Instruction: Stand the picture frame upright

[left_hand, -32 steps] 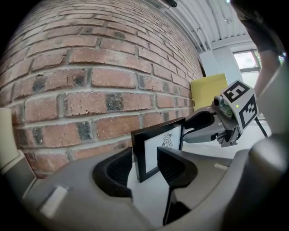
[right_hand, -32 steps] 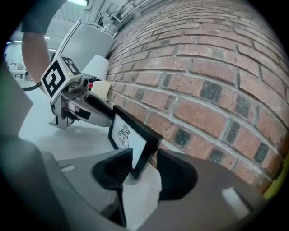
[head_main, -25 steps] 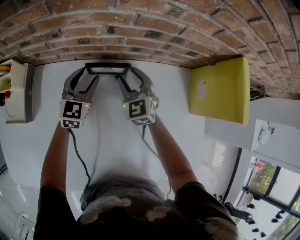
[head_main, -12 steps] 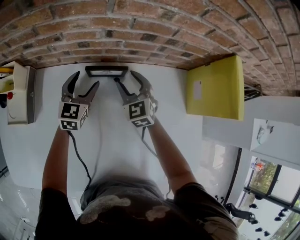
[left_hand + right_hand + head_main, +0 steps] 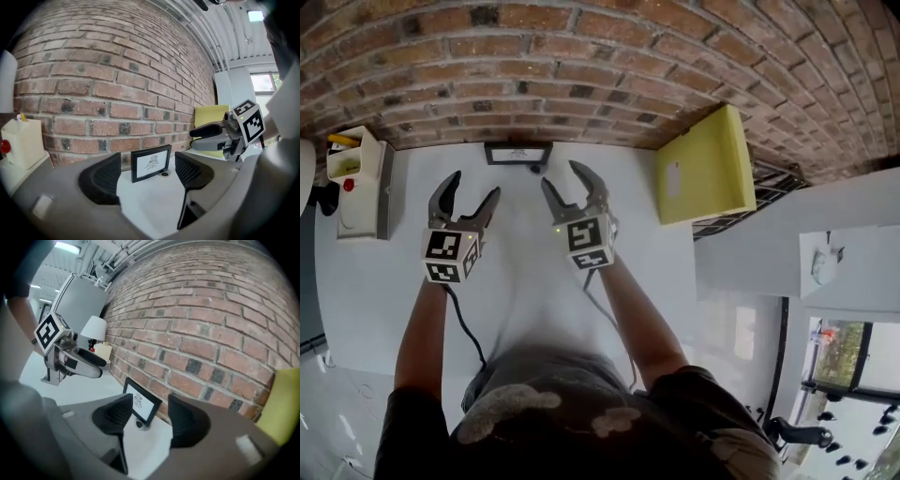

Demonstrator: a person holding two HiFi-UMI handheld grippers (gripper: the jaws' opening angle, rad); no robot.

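Observation:
The black picture frame (image 5: 518, 154) stands upright on the white table (image 5: 516, 281), close to the brick wall, with a small drawing on its white face (image 5: 151, 162) (image 5: 142, 406). Both grippers hang apart from it, nearer the person. My left gripper (image 5: 472, 187) (image 5: 147, 180) is open; its jaws have just been opening and nothing is between them. My right gripper (image 5: 565, 178) (image 5: 150, 404) is open too, its jaws also just widened and empty. Each shows in the other's view: the right gripper (image 5: 194, 139) and the left gripper (image 5: 100, 368).
A small dark round thing (image 5: 534, 169) lies on the table by the frame's right end. A yellow box (image 5: 703, 169) stands at the right against the wall. A cream box with a red knob (image 5: 358, 183) sits at the left. A white lamp (image 5: 96, 329) stands beyond it.
Both grippers let go of the frame's ends, opened wider, and drew back and up toward the person. The frame stays standing by the wall.

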